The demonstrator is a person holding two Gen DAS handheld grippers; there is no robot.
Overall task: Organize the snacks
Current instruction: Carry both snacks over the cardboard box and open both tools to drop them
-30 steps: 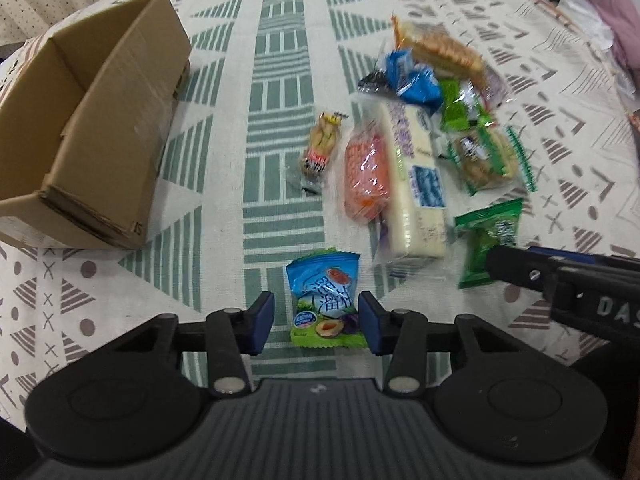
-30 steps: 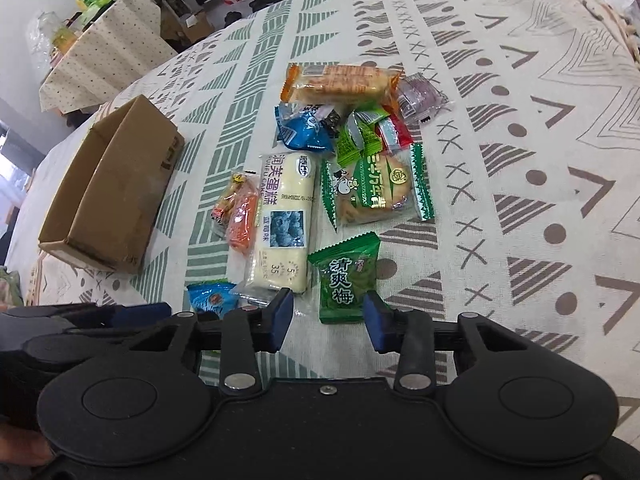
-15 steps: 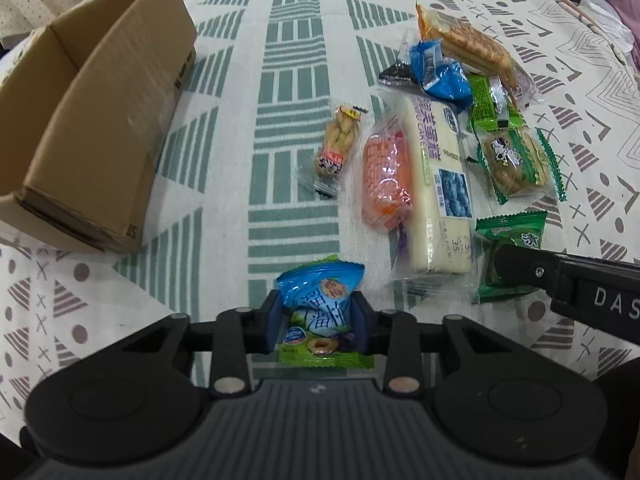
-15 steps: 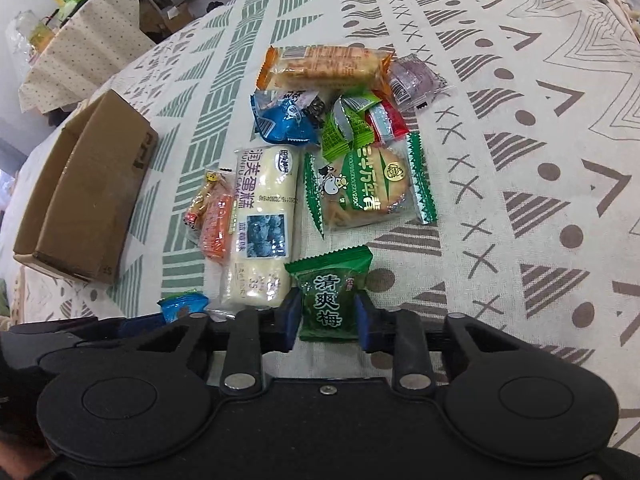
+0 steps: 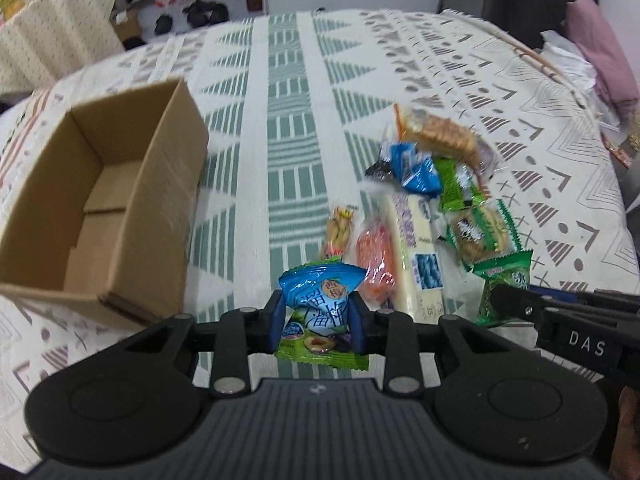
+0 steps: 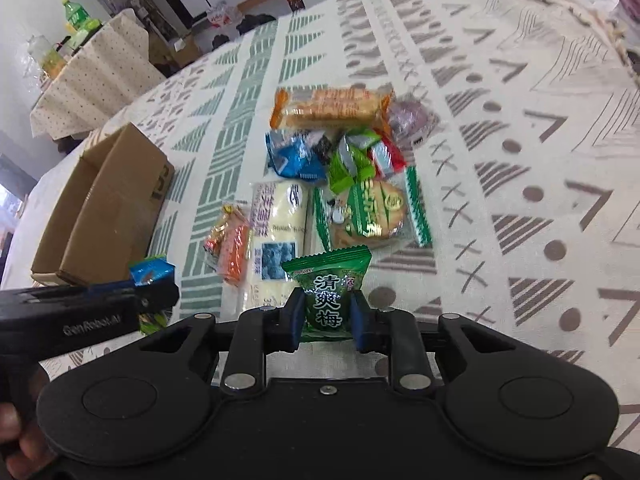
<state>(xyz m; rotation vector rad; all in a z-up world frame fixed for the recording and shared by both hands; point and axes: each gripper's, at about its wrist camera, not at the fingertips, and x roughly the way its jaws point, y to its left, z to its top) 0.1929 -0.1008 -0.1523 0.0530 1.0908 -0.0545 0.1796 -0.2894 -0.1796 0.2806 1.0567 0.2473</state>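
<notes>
My left gripper [image 5: 318,326] is shut on a blue and green plum packet [image 5: 318,300] and holds it above the cloth. My right gripper [image 6: 326,320] is shut on a green plum packet [image 6: 328,286], also lifted; it shows in the left wrist view [image 5: 504,284] too. An open, empty cardboard box [image 5: 100,216] stands to the left, also in the right wrist view [image 6: 104,204]. A pile of snacks lies on the cloth: a long white cake [image 6: 276,232], an orange packet [image 5: 374,256], a cracker pack [image 6: 332,108], a green biscuit pack [image 6: 372,212].
The patterned cloth [image 5: 288,128] covers the whole surface. A small blue packet [image 6: 294,156] and green and red sweets [image 6: 360,156] lie in the pile. A pink cloth [image 5: 600,48] lies at the far right. A second covered table [image 6: 88,80] with bottles stands behind.
Both grippers closed on their packets and lifted them off the cloth. The views rose and tilted, and the inside of the box came into view.
</notes>
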